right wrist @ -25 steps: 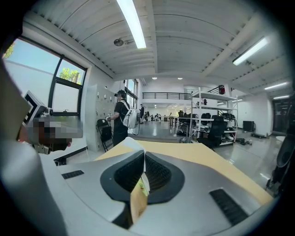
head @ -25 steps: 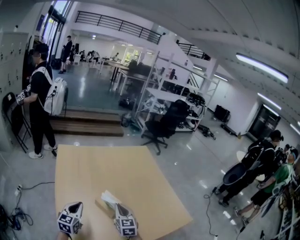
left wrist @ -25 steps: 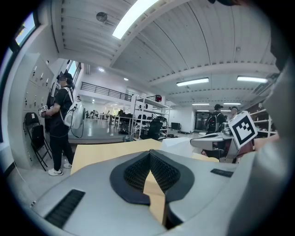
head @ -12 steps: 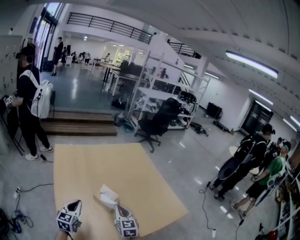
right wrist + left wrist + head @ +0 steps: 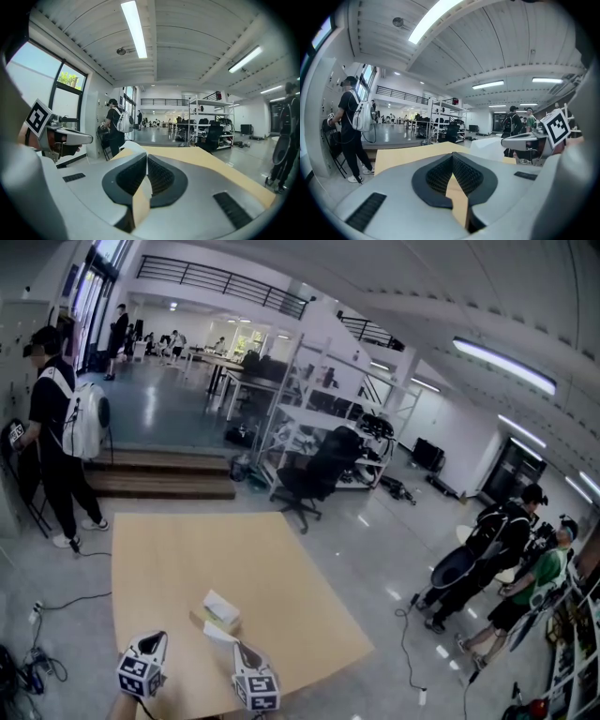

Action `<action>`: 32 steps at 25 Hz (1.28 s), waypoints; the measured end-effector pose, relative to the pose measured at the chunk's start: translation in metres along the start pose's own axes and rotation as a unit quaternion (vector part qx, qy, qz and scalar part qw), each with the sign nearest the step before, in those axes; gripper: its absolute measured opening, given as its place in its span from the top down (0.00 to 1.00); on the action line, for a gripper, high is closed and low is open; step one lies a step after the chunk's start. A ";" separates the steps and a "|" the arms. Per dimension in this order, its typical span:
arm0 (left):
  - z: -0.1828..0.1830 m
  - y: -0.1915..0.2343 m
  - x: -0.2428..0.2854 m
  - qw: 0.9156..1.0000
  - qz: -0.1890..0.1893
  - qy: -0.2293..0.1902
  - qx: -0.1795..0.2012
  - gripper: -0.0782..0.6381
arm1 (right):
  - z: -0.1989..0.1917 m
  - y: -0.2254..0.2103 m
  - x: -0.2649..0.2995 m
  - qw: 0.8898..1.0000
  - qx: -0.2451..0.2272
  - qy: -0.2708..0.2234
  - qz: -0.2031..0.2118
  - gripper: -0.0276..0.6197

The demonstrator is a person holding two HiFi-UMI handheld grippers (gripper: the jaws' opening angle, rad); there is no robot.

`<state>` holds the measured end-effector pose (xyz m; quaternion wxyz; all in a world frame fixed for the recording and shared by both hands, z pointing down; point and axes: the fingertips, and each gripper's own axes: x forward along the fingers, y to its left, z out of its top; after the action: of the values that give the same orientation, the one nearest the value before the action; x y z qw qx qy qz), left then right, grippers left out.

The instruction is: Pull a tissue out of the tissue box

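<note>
A small tissue box (image 5: pixel 222 609) lies on the tan table (image 5: pixel 281 568) toward its near end. My right gripper (image 5: pixel 236 648) is shut on a white tissue (image 5: pixel 218 633) that hangs free just in front of the box. In the right gripper view the tissue (image 5: pixel 133 146) pokes out past the closed tips, and the left gripper (image 5: pixel 70 137) shows at the left. My left gripper (image 5: pixel 159 638) hovers beside the right one, left of the box, jaws together with nothing between them. The left gripper view shows the tissue (image 5: pixel 490 146) at the right.
A person with a white backpack (image 5: pixel 58 427) stands by a folding chair at the far left. A black office chair (image 5: pixel 314 479) and metal shelving stand beyond the table. More people (image 5: pixel 497 559) stand at the right. The table's right edge (image 5: pixel 347 615) is close.
The tissue has come away from the box: it stuck up out of the box top before, and now sits clear of it in the right gripper. Both grippers drew back toward the near edge.
</note>
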<state>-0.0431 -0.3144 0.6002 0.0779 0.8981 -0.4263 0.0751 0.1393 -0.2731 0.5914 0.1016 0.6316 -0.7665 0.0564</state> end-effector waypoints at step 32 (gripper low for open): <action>0.006 -0.030 -0.024 1.000 0.008 -0.006 0.011 0.88 | -0.002 -0.002 -0.043 1.000 0.016 -0.016 0.017 0.95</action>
<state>-0.0342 -0.2787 0.5872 0.0642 0.8960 -0.4329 0.0748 0.1488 -0.2318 0.5832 0.0784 0.6205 -0.7779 0.0608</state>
